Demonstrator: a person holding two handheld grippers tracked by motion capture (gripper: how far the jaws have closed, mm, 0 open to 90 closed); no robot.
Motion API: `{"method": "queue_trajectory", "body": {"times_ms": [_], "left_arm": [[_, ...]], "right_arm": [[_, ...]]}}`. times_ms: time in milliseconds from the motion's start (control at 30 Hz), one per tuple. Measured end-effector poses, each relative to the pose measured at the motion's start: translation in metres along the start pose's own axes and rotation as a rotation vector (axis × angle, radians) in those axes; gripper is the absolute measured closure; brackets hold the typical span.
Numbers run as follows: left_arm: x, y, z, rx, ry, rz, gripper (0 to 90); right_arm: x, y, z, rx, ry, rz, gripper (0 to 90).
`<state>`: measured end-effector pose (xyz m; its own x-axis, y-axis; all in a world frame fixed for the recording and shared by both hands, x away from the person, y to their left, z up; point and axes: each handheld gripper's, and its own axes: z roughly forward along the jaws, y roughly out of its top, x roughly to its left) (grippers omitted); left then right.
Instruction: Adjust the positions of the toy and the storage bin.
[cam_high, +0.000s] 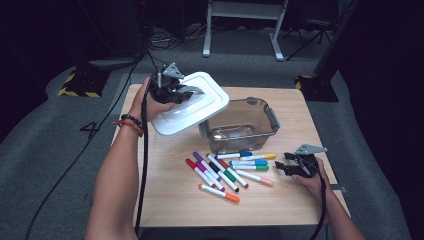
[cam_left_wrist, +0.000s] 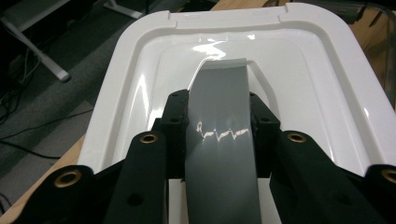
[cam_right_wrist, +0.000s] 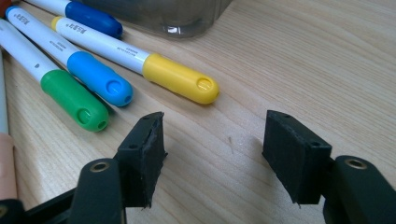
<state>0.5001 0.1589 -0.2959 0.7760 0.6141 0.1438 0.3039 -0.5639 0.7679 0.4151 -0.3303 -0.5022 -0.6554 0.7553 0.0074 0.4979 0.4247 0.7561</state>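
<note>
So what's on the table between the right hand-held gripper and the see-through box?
In the high view, the marker pens lie between the right hand-held gripper and the clear box; the yellow-capped one is nearest its open jaws.

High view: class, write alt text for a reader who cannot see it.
Above a wooden table, a person's left tool holds a white lid tilted in the air beside an open clear plastic box. Coloured markers lie scattered in front of the box, and the right tool rests open on the table beside them.
</note>
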Motion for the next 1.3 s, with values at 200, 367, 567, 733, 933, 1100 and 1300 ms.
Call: {"method": "queue_trajectory", "body": {"times_ms": [200, 367, 567, 733, 933, 1100, 1300], "left_arm": [[0.006, -0.017, -0.014, 0.006, 0.031, -0.024, 67.3], [0.013, -0.035, -0.022, 0.001, 0.053, -0.059, 67.3], [0.023, -0.058, -0.029, 0.017, 0.088, -0.107, 67.3], [0.031, -0.08, -0.028, 0.03, 0.117, -0.155, 67.3], [0.037, -0.104, -0.017, 0.042, 0.146, -0.219, 67.3], [0.038, -0.12, 0.002, 0.067, 0.162, -0.246, 67.3], [0.035, -0.134, 0.027, 0.083, 0.174, -0.28, 67.3]], "right_arm": [[0.0, 0.0, 0.0, 0.0, 0.0, 0.001, 38.9], [0.0, 0.0, 0.0, -0.001, -0.003, 0.002, 38.9], [0.001, 0.0, 0.0, -0.001, -0.003, 0.002, 38.9], [0.001, 0.0, 0.0, 0.001, -0.006, -0.003, 38.9], [0.001, 0.0, 0.0, 0.001, -0.007, -0.003, 38.9], [0.001, 0.0, 0.0, 0.0, -0.008, -0.004, 38.9], [0.001, 0.0, 0.0, -0.001, -0.006, -0.004, 38.9]]}}
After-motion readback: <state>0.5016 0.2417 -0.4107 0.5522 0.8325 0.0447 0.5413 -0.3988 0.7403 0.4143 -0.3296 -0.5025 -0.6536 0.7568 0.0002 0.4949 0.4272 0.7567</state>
